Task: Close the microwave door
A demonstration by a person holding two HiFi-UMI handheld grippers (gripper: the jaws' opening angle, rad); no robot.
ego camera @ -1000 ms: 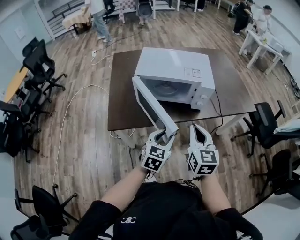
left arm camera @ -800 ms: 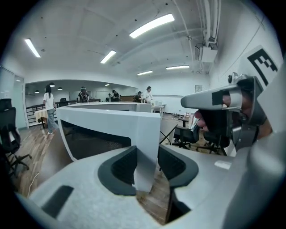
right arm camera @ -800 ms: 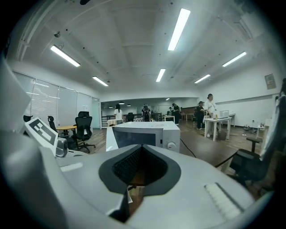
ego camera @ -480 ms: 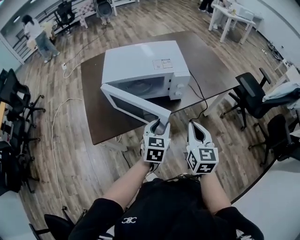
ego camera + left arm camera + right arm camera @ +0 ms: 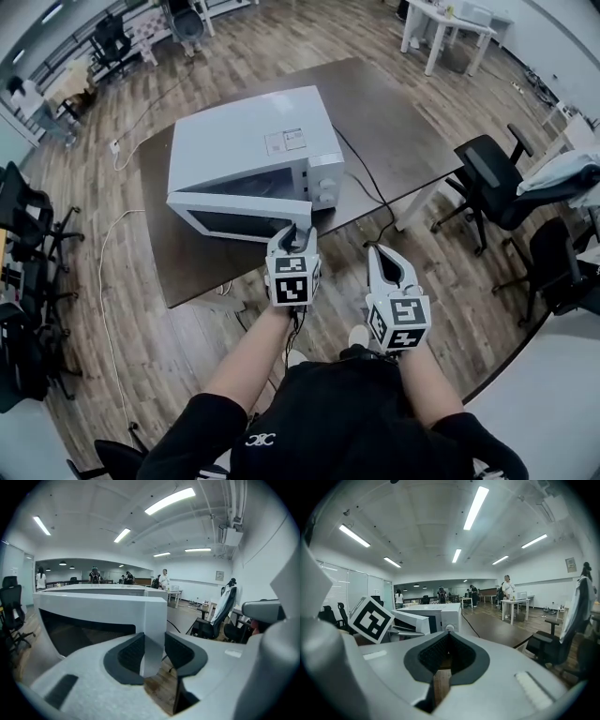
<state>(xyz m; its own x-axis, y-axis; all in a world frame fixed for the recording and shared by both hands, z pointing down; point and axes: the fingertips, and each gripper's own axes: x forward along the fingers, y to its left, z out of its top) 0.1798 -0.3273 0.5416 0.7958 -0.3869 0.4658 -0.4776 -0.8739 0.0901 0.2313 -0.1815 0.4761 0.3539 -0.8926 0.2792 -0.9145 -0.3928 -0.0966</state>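
Between the fingers [image 5: 126, 656] of the left gripper [image 5: 297, 234], which had just been closing, the edge of the nearly shut door [image 5: 230, 223] was pinched, so latching against the microwave [image 5: 248, 141] could be blocked by them; those of the right gripper [image 5: 382, 253] were pressed together, empty.

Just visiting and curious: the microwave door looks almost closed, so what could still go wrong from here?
The left hand-held gripper, its jaws just closing, has the free edge of the door between them. The inner jaw could get pinched against the microwave, so the door may not latch. A hard push might also slide the microwave along the table.
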